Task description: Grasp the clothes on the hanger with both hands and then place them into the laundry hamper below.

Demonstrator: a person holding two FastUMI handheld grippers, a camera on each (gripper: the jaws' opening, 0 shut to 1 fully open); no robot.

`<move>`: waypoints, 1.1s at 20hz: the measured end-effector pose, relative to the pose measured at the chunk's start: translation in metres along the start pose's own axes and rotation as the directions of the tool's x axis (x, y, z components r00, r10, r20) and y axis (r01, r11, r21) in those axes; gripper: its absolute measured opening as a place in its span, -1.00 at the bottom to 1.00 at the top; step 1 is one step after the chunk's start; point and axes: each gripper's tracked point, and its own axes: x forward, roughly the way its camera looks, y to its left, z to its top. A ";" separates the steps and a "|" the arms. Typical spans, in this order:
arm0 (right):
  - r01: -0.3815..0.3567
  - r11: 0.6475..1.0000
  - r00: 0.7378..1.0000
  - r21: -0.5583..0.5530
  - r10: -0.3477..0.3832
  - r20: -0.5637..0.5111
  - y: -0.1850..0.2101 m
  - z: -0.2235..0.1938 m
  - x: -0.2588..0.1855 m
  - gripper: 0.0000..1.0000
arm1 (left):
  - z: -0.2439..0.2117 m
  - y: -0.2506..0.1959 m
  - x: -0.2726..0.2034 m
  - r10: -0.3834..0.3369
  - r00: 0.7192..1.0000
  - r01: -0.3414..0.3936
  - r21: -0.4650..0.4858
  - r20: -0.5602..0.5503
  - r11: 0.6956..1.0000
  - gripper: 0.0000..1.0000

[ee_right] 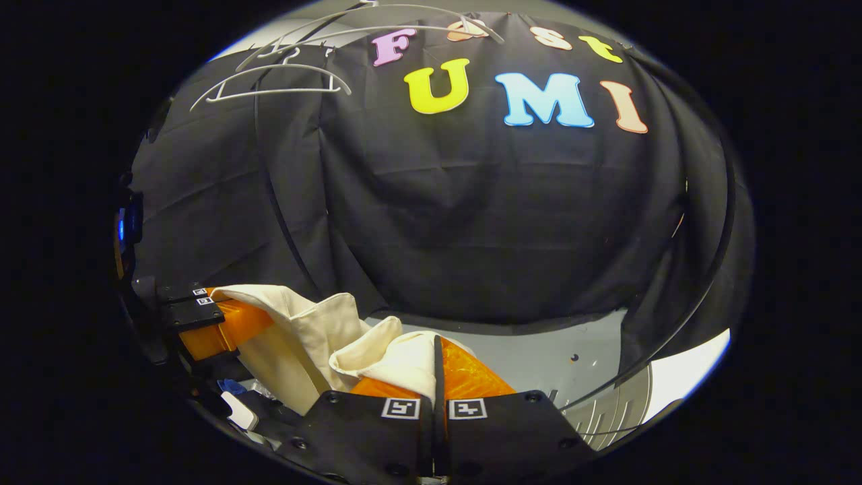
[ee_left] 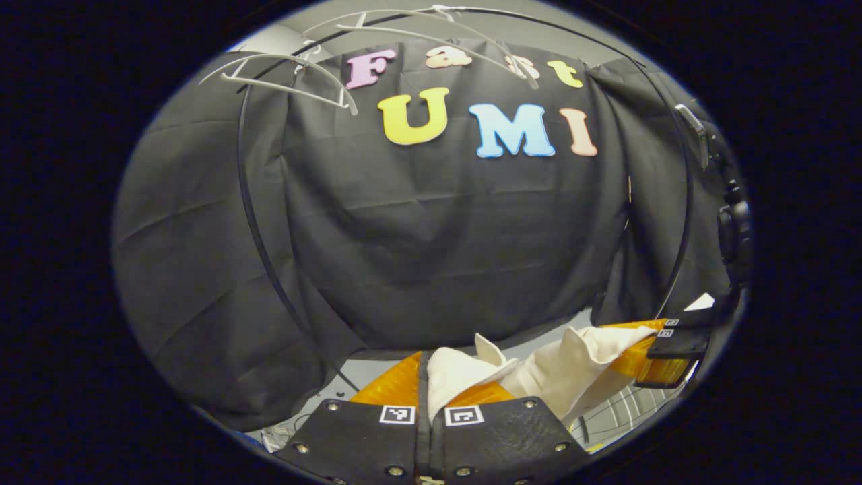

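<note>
A cream garment [ee_left: 572, 364] hangs slack between the two grippers, off the hangers. My left gripper [ee_left: 427, 377] at the bottom of the left gripper view is shut on one bunched end of it. The right gripper [ee_left: 667, 347] holds the other end at the lower right of that view. In the right gripper view my right gripper [ee_right: 438, 360] is shut on a fold of the garment [ee_right: 303, 337], and the left gripper [ee_right: 215, 323] pinches it at the lower left. White wire ribs of the hamper [ee_right: 609, 411] lie low at the right, below the cloth [ee_left: 616, 407].
Two bare white hangers [ee_left: 289, 77] [ee_left: 438, 34] hang on the black rail at the top, with one hanger [ee_right: 269, 81] up left in the right gripper view. A black rack pole [ee_left: 252, 222] curves down the left. Grey floor [ee_right: 559, 350] lies behind the grippers.
</note>
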 end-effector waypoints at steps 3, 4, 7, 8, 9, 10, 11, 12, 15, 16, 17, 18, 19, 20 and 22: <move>0.018 1.000 0.998 -0.010 -0.018 -0.063 -0.001 -0.027 0.010 -0.96 | -0.033 0.005 0.012 0.010 0.997 -0.010 -0.003 -0.079 1.000 -0.97; 0.026 1.000 0.996 -0.016 -0.027 -0.083 -0.003 -0.034 0.012 -0.96 | -0.043 0.006 0.017 0.015 0.994 -0.015 -0.002 -0.107 1.000 -0.99; 0.045 0.998 0.987 -0.034 -0.050 -0.150 -0.005 -0.061 0.016 -0.96 | -0.077 0.007 0.023 0.017 0.981 -0.015 0.010 -0.194 1.000 -0.96; 0.054 0.998 0.983 -0.045 -0.061 -0.171 -0.008 -0.068 0.017 -0.92 | -0.085 0.010 0.022 0.027 0.976 -0.023 0.021 -0.216 1.000 -0.99; 0.063 0.996 0.980 -0.055 -0.072 -0.187 -0.011 -0.072 0.017 -0.92 | -0.091 0.013 0.022 0.039 0.972 -0.032 0.034 -0.231 0.999 -0.97; 0.074 0.995 0.977 -0.063 -0.085 -0.194 -0.013 -0.075 0.015 -0.92 | -0.096 0.014 0.022 0.038 0.970 -0.030 0.037 -0.241 0.999 -0.96; 0.085 0.994 0.976 -0.070 -0.097 -0.195 -0.016 -0.074 0.014 -0.86 | -0.101 0.011 0.018 0.026 0.966 -0.018 0.033 -0.257 0.999 -0.96; 0.092 0.993 0.974 -0.076 -0.106 -0.202 -0.018 -0.075 0.012 -0.78 | -0.106 0.010 0.015 0.021 0.963 -0.013 0.032 -0.270 0.999 -0.96; 0.084 0.993 0.979 -0.081 -0.098 -0.177 -0.014 -0.070 0.004 -0.43 | -0.111 0.014 0.003 0.018 0.961 -0.004 0.052 -0.275 0.999 0.02; 0.085 0.992 0.982 -0.091 -0.099 -0.160 -0.012 -0.065 -0.001 0.02 | -0.108 0.017 -0.002 0.029 0.967 -0.013 0.063 -0.254 0.998 0.48; 0.088 0.991 0.984 -0.100 -0.103 -0.149 -0.012 -0.061 -0.005 0.21 | -0.100 0.022 -0.007 0.034 0.972 -0.019 0.069 -0.231 0.997 0.93; 0.089 0.991 0.986 -0.102 -0.103 -0.133 -0.010 -0.057 -0.009 0.59 | -0.091 0.023 -0.011 0.030 0.978 -0.017 0.067 -0.207 0.998 0.93; 0.093 0.991 0.988 -0.101 -0.104 -0.112 -0.008 -0.049 -0.015 0.76 | -0.083 0.023 -0.019 0.025 0.983 -0.013 0.066 -0.183 0.998 0.92; 0.103 0.989 0.990 -0.105 -0.112 -0.088 -0.008 -0.041 -0.022 0.96 | -0.071 0.024 -0.026 0.020 0.987 -0.009 0.071 -0.157 0.997 0.92; 0.121 0.986 0.992 -0.116 -0.125 -0.028 -0.007 -0.021 -0.039 0.98 | -0.043 0.028 -0.041 0.012 0.996 -0.005 0.080 -0.090 0.997 0.93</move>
